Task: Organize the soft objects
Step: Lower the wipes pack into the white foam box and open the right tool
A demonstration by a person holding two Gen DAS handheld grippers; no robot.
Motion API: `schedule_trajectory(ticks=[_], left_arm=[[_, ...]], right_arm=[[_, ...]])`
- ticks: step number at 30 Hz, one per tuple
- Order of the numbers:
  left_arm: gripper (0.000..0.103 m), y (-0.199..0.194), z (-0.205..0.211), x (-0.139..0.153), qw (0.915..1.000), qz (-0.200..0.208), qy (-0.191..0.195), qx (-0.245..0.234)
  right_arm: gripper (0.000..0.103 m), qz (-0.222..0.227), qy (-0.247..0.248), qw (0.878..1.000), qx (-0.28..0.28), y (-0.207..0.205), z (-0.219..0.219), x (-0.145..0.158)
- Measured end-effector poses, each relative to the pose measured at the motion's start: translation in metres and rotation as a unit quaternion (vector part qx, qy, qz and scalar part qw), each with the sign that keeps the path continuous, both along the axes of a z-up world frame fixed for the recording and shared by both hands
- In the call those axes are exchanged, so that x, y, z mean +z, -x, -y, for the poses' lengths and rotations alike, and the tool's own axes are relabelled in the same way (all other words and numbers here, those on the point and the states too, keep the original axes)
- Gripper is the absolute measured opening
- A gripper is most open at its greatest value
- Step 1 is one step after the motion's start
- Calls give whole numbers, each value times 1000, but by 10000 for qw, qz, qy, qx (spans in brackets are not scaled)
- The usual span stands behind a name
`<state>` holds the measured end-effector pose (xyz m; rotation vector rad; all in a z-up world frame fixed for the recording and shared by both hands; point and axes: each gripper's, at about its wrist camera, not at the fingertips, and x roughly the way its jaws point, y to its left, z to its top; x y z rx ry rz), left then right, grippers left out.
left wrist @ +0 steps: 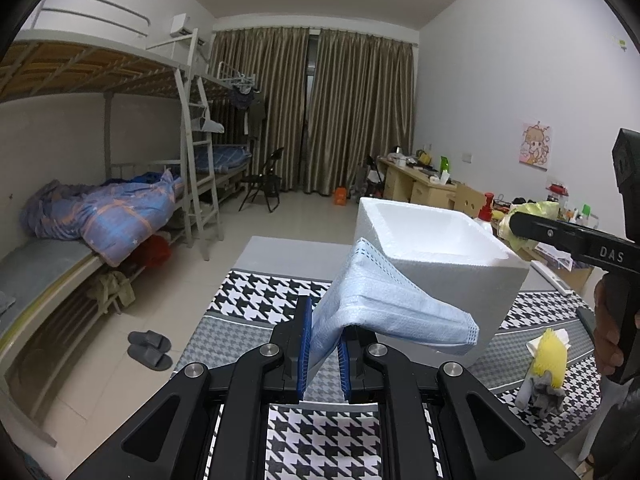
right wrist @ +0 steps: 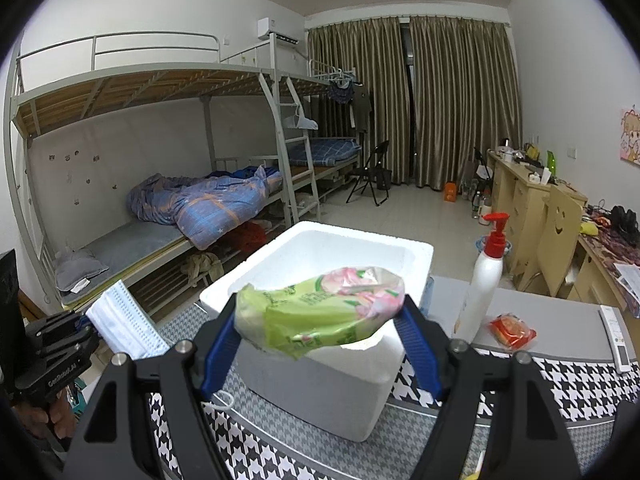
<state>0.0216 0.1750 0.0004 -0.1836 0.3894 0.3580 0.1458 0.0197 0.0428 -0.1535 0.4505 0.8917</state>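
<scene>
Right tongs (right wrist: 320, 320) grip tissue pack (right wrist: 320, 306) over foam box (right wrist: 328, 380) — nothing visible inside.

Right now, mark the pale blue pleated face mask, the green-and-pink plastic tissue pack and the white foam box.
pale blue pleated face mask (left wrist: 376, 300), left wrist view, pleated middle.
green-and-pink plastic tissue pack (right wrist: 320, 308), right wrist view, front face.
white foam box (right wrist: 320, 392), right wrist view, front wall.

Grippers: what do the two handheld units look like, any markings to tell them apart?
Both are matte black linkage frames with silver pivot bolts and ribbed blue pads. The right gripper carries white "DAS" lettering on its body; the left gripper has small white lettering on its side.
</scene>
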Motion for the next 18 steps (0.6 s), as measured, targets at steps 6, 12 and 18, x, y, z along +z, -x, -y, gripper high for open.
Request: schedule_trajectory(ticks=[6,12,18], left_arm=[[13,7,-3,1,10000,15,-13,72],[13,7,-5,-1,9999,39,38,86],[13,9,-7,-1,9999,90,38,99]], right_arm=[[78,27,15,10000,3,-3,-11,2],[78,-100,78,9999,25,-10,-21,-1],[78,-220,40,9997,-89,-21,-25,-2]])
